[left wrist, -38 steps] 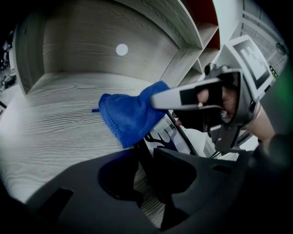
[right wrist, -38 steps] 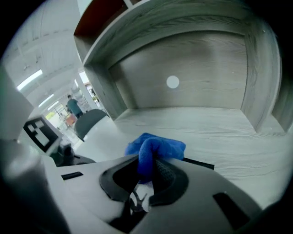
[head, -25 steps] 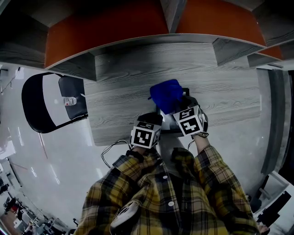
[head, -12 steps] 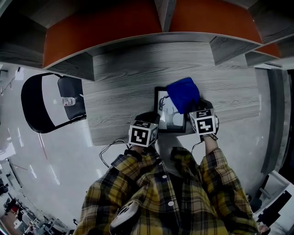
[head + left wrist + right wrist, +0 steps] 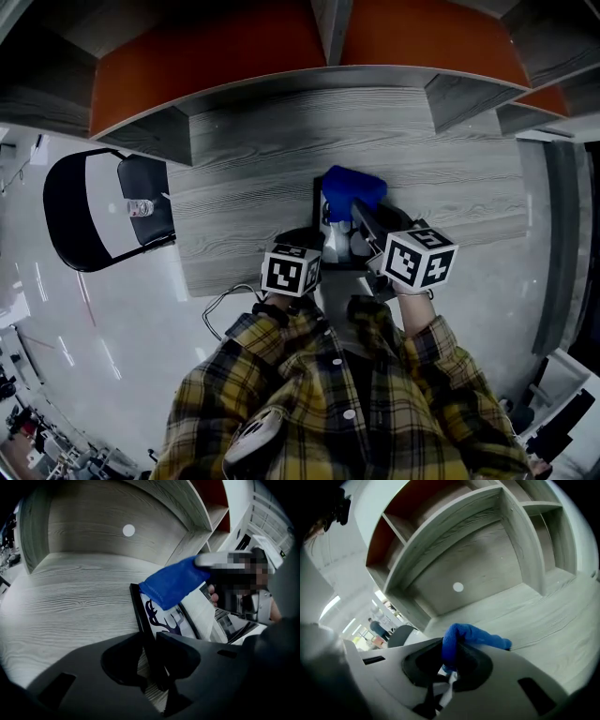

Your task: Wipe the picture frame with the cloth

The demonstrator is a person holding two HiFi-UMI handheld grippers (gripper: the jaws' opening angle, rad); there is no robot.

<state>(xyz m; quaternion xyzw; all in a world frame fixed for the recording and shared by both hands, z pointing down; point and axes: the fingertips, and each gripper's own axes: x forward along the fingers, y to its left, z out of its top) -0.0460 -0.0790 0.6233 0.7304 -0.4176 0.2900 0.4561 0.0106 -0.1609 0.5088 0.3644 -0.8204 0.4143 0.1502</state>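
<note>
The picture frame lies on the grey table, directly in front of the person and short of the shelving. Its glass faces up, with a dark antlered deer print showing under it.

The left hand-held gripper is clamped on the frame's black left border near the corner closest to the person. The border runs straight through between its 2 jaws, which have just been closing a little onto it. This grip most likely serves as an anchor, so that the frame does not slide or twist while the other hand rubs across it. Whether it also lifts that corner off the table cannot be told.

The right hand-held gripper is pinched shut on the blue cloth. A bunched fold is caught between its jaws and the rest hangs out ahead of them. Holding the cloth this way leaves a loose pad free to meet the glass. The cloth hangs over the far end of the frame, though no view settles whether it touches the glass.

The frame's long axis runs away from the person toward the shelving. The 2 short ends are near and far, so strokes along its length would suit best.
</note>
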